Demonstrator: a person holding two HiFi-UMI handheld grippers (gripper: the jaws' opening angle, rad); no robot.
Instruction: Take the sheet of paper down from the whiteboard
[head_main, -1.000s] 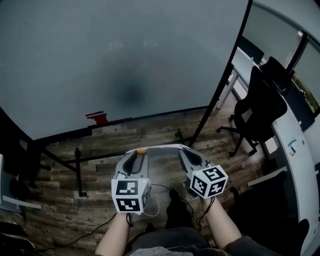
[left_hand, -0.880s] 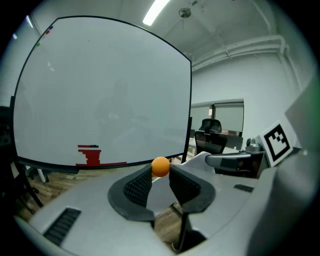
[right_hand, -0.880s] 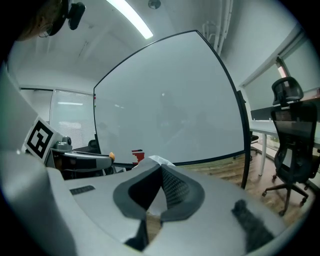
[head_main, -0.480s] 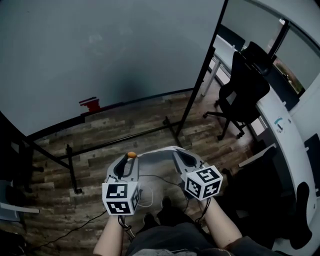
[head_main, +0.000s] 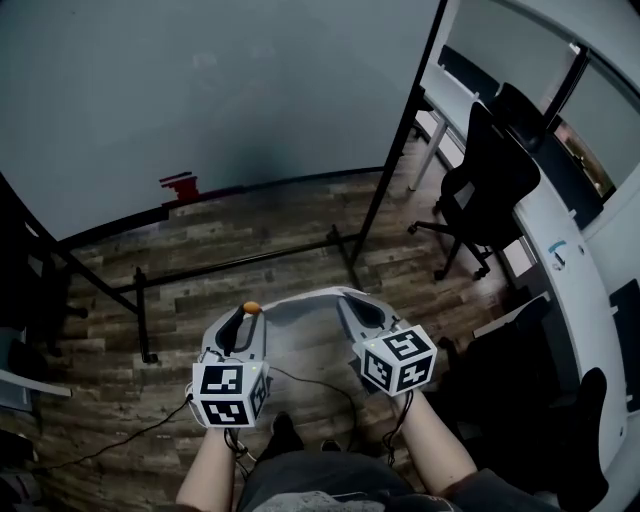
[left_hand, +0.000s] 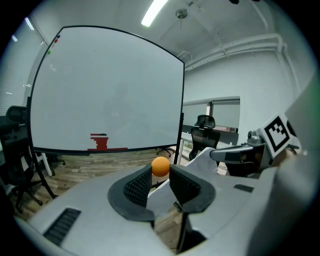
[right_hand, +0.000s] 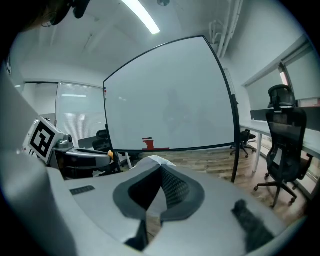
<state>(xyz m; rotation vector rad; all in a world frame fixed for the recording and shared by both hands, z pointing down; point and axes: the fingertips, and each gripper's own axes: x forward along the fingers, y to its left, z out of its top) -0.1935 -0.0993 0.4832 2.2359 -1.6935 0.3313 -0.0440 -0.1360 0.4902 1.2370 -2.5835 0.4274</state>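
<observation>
The whiteboard stands bare ahead of me, also plain in the left gripper view and the right gripper view. The white sheet of paper hangs in an arc between my two grippers, off the board. My left gripper is shut on a small orange ball at its jaw tips, with the sheet's edge running down between the jaws. My right gripper is shut on the sheet's other edge. Both are held low over the floor, near my body.
A red eraser lies on the board's tray. The board's black stand legs rest on the wooden floor. A black office chair and white desks stand at the right. A cable trails on the floor.
Both grippers, with the sheet still stretched between them, have drawn back from the whiteboard. The board's lower edge now lies further from the jaw tips.
</observation>
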